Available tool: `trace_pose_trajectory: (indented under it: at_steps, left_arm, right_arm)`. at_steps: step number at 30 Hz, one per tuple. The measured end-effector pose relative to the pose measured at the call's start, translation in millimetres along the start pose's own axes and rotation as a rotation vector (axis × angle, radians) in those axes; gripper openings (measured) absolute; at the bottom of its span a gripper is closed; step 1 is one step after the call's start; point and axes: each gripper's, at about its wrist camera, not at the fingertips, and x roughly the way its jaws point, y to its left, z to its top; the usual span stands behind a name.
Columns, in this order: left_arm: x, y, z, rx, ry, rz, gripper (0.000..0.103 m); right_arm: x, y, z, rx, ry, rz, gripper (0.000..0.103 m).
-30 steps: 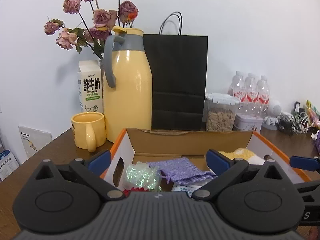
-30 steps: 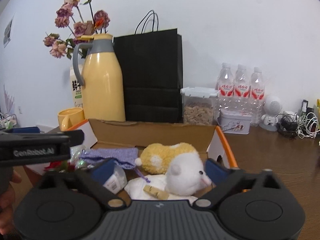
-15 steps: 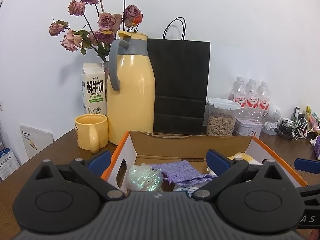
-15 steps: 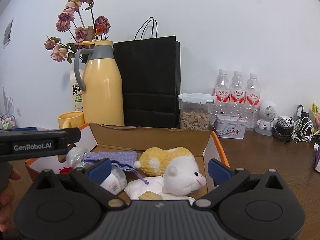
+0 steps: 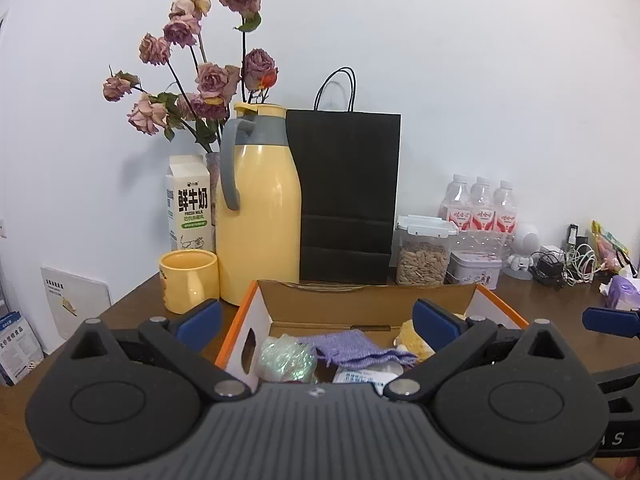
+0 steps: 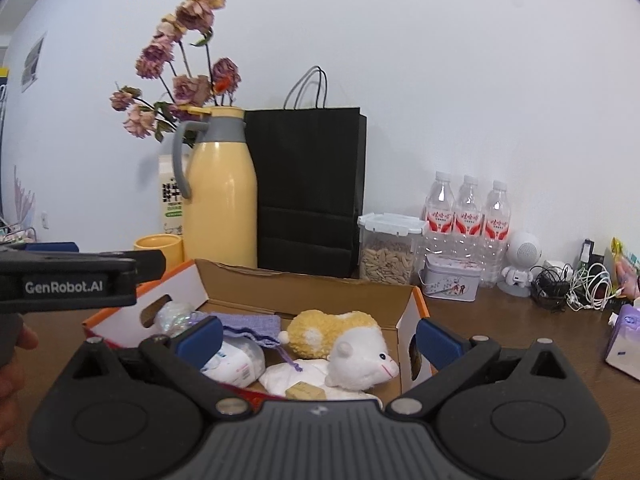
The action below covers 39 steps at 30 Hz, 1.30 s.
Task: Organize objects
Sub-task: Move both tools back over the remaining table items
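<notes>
Left wrist view: left gripper (image 5: 316,318) spread wide, blue pads apart, nothing between them, touching nothing. It hangs over the near left part of the open cardboard box (image 5: 360,307) on the brown surface (image 5: 560,300). In the box: iridescent wrapped bundle (image 5: 286,356) at left, purple drawstring pouch (image 5: 352,346) just right of it, yellow plush partly hidden behind the right finger. Far left of the box: yellow mug (image 5: 189,276), yellow thermos (image 5: 258,216), milk carton (image 5: 188,204).

Right wrist view: right gripper (image 6: 318,338) also wide open and empty, no contact seen. It sits over the near right part of the box. Between the fingers lie a yellow-and-white plush toy (image 6: 340,340), a white packet (image 6: 236,362) and a white cloth with a small tan block on it. The left gripper's arm crosses the left edge.
</notes>
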Motion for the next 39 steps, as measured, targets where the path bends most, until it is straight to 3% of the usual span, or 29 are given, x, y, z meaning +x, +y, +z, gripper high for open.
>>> trace_pose_trajectory:
  at_steps: [20,31,39]
  left_arm:
    - [-92.6,19.6,-17.3,0.045,0.041,0.017,0.103]
    - [-115.9,42.1,-57.1,0.028,0.152,0.033,0.103]
    - [-122.6,31.0,-90.0,0.054,0.245,-0.047,0.103]
  right_arm:
    - [-93.0,17.6,-33.4,-0.031,0.056,0.021,0.103]
    - [-114.5,20.1,-75.3,-0.014,0.158,0.027,0.103]
    - [-119.8,24.3,-97.8,-0.024,0.223,0.028,0.103]
